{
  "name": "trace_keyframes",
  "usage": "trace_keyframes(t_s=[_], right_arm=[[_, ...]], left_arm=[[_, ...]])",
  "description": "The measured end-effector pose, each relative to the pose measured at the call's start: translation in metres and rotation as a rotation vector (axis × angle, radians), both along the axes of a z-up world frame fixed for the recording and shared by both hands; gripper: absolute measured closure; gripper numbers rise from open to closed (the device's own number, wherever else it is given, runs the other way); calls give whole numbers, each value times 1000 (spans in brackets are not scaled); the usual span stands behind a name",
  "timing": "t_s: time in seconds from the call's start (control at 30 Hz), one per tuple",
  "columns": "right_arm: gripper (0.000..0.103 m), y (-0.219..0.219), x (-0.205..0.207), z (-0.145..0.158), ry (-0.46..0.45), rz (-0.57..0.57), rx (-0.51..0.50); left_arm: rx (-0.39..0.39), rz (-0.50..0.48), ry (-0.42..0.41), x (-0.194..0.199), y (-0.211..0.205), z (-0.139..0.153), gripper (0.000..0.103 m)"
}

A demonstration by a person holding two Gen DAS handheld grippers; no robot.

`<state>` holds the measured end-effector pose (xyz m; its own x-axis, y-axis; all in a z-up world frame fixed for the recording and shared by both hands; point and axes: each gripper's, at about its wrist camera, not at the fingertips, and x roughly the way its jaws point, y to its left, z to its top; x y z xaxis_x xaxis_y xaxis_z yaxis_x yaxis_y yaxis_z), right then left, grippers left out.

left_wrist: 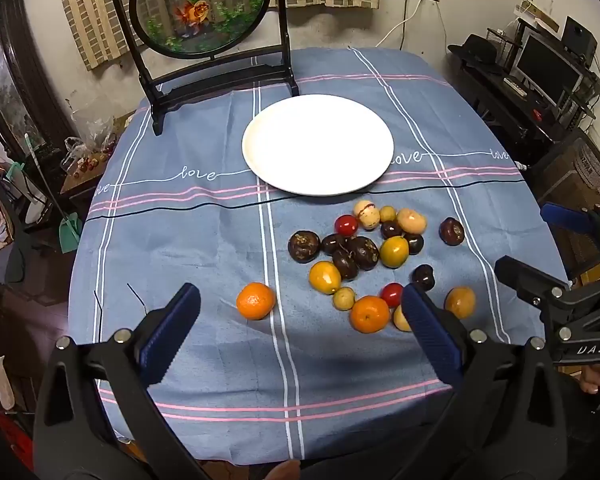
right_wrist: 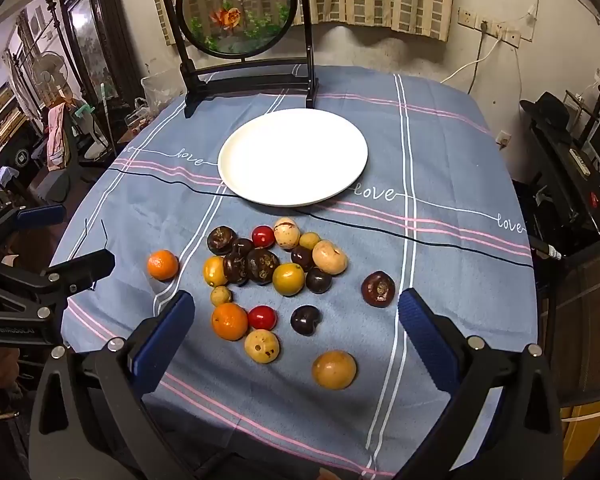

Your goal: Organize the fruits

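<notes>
White and bare, the round ceramic plate (right_wrist: 293, 157) waits on the blue-clothed counter (right_wrist: 440, 168); loose mixed fruits (right_wrist: 278, 280) lie just before it. Both grippers' (left_wrist: 300, 320) (right_wrist: 296, 320) jaws hang released, so nothing's started. Likely next: close on one fruit.

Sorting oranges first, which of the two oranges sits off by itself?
The left orange, alone on the cloth left of the pile; the other orange touches a red fruit.

Left gripper (left_wrist: 300, 312) hides part of one tan fruit (left_wrist: 400, 319).
</notes>
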<state>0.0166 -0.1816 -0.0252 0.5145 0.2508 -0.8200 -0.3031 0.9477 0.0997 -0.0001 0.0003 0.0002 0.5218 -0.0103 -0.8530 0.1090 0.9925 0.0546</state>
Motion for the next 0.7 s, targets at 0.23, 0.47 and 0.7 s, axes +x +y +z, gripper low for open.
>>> trace_keyframes(t_s=[0.23,0.47,0.7], right_arm=[[1,-3,0,0,-8,-7,3],[1,-1,7,8,-8,-12,-5],[1,0,0,5,-28,-15,-4]], left_arm=[[-4,0,4,0,0,0,2],[-3,-3,3,1,-1,0,2],[-3,-9,6,6,-3,-3,2]])
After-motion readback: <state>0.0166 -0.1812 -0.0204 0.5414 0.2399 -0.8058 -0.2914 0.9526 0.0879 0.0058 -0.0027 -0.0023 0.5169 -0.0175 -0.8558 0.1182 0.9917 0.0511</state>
